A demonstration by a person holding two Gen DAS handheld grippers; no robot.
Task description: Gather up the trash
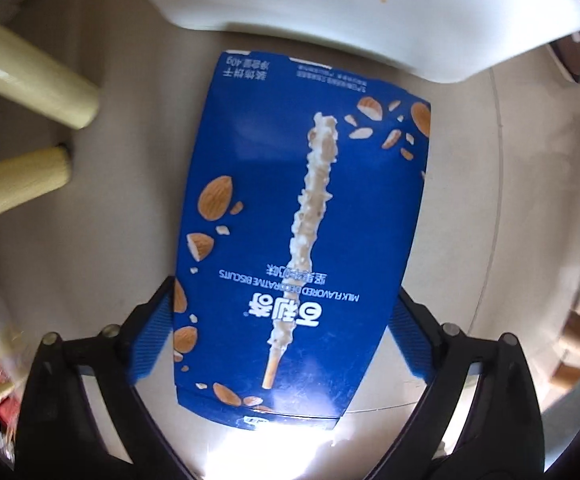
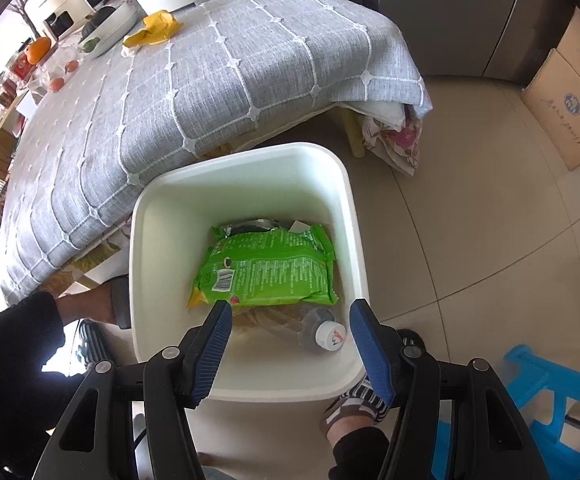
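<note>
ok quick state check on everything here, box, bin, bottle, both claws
blue biscuit box: lying flat on the floor, between the left claw's open jaws, not gripped
left claw: open wide around the box
right claw: open, empty, above the bin
white bin: open-topped, partly filled
green wrapper: in the bin, on top
plastic bottle: in the bin, capped
</note>
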